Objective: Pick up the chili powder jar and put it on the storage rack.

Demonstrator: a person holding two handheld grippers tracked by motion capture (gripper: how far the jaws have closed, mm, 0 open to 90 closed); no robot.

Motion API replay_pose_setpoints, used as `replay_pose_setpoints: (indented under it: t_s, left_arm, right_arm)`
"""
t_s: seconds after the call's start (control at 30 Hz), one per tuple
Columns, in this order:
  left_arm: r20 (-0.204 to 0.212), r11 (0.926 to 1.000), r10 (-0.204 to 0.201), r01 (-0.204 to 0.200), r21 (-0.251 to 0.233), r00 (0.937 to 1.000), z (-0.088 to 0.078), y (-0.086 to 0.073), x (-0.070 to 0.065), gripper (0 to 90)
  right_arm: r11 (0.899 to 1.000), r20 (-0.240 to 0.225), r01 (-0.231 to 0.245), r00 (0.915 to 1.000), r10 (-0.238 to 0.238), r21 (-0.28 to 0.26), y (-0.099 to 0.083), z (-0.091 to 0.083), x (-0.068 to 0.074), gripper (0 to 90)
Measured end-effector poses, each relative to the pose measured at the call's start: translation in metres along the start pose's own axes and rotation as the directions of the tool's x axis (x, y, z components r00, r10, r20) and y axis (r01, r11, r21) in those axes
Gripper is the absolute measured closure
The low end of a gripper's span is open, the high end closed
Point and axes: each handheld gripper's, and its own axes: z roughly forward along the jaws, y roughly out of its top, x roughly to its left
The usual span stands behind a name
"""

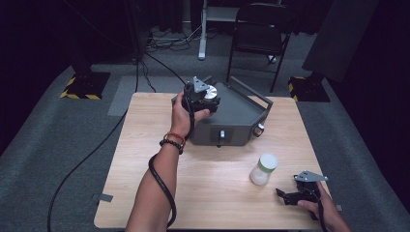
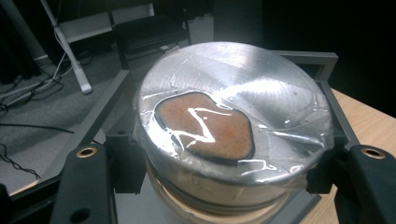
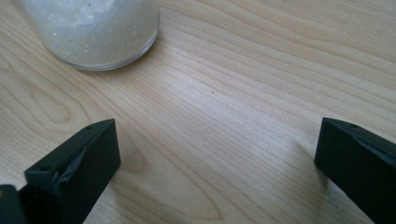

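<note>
Left gripper (image 1: 205,96) clamped, right gripper (image 1: 285,195) wide-jawed

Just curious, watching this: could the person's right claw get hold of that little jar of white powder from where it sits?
Probably yes. The right claw rests open on the wooden table, jaws apart, and the small glass jar of white powder stands just beyond it with only bare wood between.

Dark room, grey carpet (image 1: 58,140), black folding chair (image 1: 261,34) behind wooden desk (image 1: 145,145), cables (image 1: 169,41) on floor, hazard-striped stand bases (image 1: 84,86)
</note>
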Motion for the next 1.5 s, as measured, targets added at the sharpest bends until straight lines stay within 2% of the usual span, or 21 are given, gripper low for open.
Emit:
replay_pose_setpoints:
  t_s: [0.3,0.4,0.43,0.5,0.67,0.77,1.0,1.2,1.3,1.5]
  left_arm:
    - [-0.034,0.9995,0.012,-0.011,0.030,0.9993,0.018,-0.002,-0.006,32.2]
    - [-0.026,0.9993,0.005,-0.004,0.037,0.9996,0.022,-0.003,-0.004,32.2]
    - [-0.034,0.9989,0.013,-0.011,0.046,0.9993,0.025,-0.004,-0.005,32.2]
    - [-0.029,0.9988,-0.001,0.002,0.049,0.9996,0.028,-0.006,-0.003,32.2]
    - [-0.035,0.9978,0.003,-0.001,0.067,0.9994,0.032,-0.009,-0.002,32.2]
    - [-0.027,0.9978,-0.007,0.009,0.066,0.9996,0.034,-0.012,-0.001,32.2]
    - [-0.024,0.9980,0.002,0.000,0.064,0.9997,0.036,-0.012,-0.003,32.1]
    - [-0.023,0.9984,-0.032,0.033,0.046,0.9992,0.037,-0.018,0.002,32.0]
    - [-0.020,0.9985,-0.036,0.037,0.040,0.9991,0.038,-0.021,0.003,31.9]
    - [-0.025,0.9989,-0.031,0.032,0.036,0.9992,0.038,-0.023,0.003,31.2]
  right_arm:
    - [1.000,0.002,-0.002,1.0000,0.002,0.000,0.000,0.000,0.000,0.1]
    - [1.000,0.002,-0.001,1.0000,0.001,0.000,0.000,0.000,0.000,0.1]
    - [1.000,0.002,-0.002,1.0000,0.002,0.000,0.000,0.000,0.001,0.1]
    - [1.000,0.003,-0.003,1.0000,0.003,0.000,0.000,0.000,0.001,0.1]
    - [1.000,0.003,-0.003,1.0000,0.003,0.000,0.000,0.000,0.001,0.1]
    - [1.000,0.003,-0.003,1.0000,0.003,0.000,0.000,0.000,0.001,0.1]
    - [1.000,0.003,-0.003,1.0000,0.003,0.000,0.000,0.000,0.001,0.1]
    - [1.000,0.003,-0.002,1.0000,0.002,0.000,0.000,0.000,0.001,0.1]
    - [1.000,0.003,-0.003,1.0000,0.003,0.000,0.000,0.000,0.001,0.1]
    - [1.000,0.003,-0.003,1.0000,0.003,0.000,0.000,0.000,0.001,0.1]
